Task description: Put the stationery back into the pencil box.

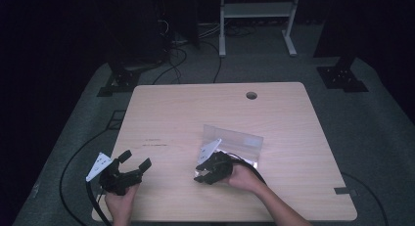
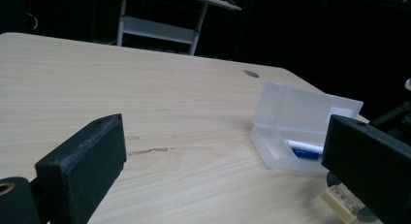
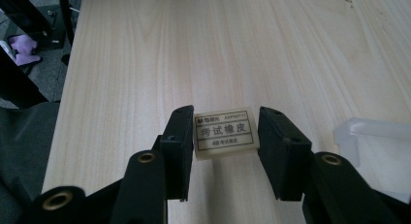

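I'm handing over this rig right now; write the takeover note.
Right hand-held gripper: shut on the eraser, just above the table, beside the case.
Left hand-held gripper: open, empty, near the table's left front.
Translucent pencil case: lid open, a blue-and-white pen already inside.
Done: eraser gripped.
Left: probably carry the eraser into the case, release, then close the lid.

The far and left parts of the surface [image 1: 166, 108] lay open for passage. A translucent box [image 1: 235, 140] with its raised lid stood right of centre, blocking the way just beyond the right tongs [image 1: 204, 173]
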Tool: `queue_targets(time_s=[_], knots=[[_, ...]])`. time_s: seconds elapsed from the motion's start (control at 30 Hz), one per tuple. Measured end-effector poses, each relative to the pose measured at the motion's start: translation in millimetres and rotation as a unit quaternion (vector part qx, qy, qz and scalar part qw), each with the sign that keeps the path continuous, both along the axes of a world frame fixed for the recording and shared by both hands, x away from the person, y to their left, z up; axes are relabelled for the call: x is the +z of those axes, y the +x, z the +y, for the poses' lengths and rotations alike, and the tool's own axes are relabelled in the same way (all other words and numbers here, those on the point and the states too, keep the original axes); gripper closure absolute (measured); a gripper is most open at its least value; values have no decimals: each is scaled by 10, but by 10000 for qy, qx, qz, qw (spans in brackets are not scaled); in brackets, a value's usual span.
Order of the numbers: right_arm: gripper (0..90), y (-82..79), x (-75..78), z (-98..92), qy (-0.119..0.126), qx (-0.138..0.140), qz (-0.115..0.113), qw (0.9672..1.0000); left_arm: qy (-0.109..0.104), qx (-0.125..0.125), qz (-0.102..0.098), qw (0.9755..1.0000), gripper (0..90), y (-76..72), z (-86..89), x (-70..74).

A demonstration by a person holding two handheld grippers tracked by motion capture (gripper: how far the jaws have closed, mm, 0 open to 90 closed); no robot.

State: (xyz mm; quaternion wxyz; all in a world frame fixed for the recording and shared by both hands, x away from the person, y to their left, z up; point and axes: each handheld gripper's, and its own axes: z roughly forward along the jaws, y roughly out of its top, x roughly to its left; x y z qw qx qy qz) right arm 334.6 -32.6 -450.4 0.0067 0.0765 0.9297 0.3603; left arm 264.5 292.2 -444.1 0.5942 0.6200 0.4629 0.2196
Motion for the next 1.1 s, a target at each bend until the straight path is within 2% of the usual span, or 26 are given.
queue_targets(time_s=[0.13,0.3,0.83,1.1], knots=[[574,19,35,-4,3,-13,-26,10000,-35,14,-9,10000,11,-2,-1,3],[574,62,111,-41,124,-111,-61,9998,-20,18,-4,10000,11,-4,9,3],[574,215,272,-116,191,-320,-185,9991,15,-4,-6,10000,11,-6,-9,6],[574,332,278,-148,180,-506,-190,9984,9,-10,-8,10000,12,-7,-7,6]])
